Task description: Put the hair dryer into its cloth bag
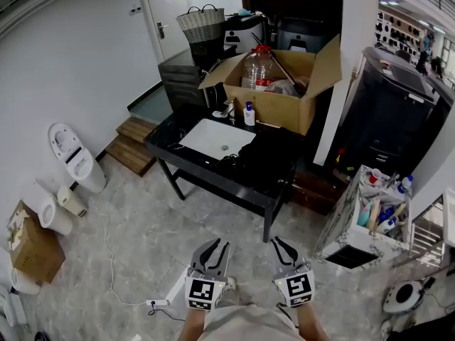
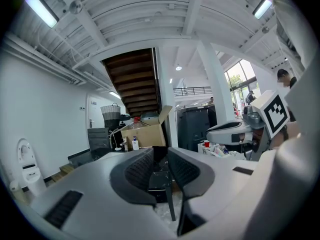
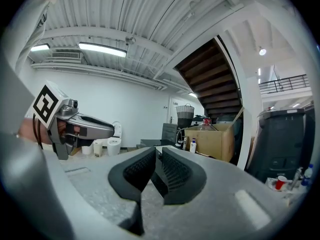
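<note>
Standing well back from the desk, floor between. Left tongs and right tongs are held low and near, side by side, pointing toward the desk; both clenched, nothing between the pads in either gripper view. On the desk: a white basin at the left, a dark heap just right of it, and an open box at the far side with a bottle standing in it. The heap is the likeliest place for the dryer and bag, but from this range I cannot tell one from the other, nor which lies on top. The task looks not yet begun; the approach comes first. Handling, as a judgement: the dryer should be stiff, smooth-shelled and top-heavy, with a cord that may trail and snag, so it is best taken on the handle close under the barrel, where the tongs get flat purchase. The bag will be limp and light and its mouth will likely collapse, so one tong should pinch the hem and hold it open while the other feeds the dryer in, nose first.
</note>
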Tool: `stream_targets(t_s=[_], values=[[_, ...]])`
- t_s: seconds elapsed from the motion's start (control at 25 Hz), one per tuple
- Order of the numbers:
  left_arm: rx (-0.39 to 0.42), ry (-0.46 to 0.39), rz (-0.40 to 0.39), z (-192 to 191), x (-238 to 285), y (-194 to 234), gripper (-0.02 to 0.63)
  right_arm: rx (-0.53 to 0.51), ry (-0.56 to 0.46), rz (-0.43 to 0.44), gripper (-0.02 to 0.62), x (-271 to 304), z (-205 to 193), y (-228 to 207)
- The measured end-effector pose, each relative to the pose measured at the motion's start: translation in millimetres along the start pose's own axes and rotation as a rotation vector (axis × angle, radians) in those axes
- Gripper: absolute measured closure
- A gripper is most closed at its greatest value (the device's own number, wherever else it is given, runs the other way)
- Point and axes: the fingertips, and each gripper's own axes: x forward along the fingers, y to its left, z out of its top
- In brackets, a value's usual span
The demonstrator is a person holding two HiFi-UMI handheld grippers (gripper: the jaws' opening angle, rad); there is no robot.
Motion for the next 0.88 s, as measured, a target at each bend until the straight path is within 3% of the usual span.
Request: stream_targets(t_s=[0.24, 0.44, 0.6, 0.88], values=[[-0.006, -0.004, -0.021, -1, 23, 26, 0.52, -0.049, -0.011, -0.013, 0.569, 31, 4, -6], [-0.014, -0.015, -0.046, 5, 44, 53, 0.52, -0.01, 0.026, -0.048, 0.569, 60, 9, -10], [-0.024, -0.016, -0.063, 4, 58, 77, 0.52, -0.087, 0.004, -0.048, 0.569, 88, 12, -10], [-0.045, -0.035, -0.093, 6, 84, 127, 0.522, -0.051, 0.038, -0.092, 0.569, 137, 19, -4]])
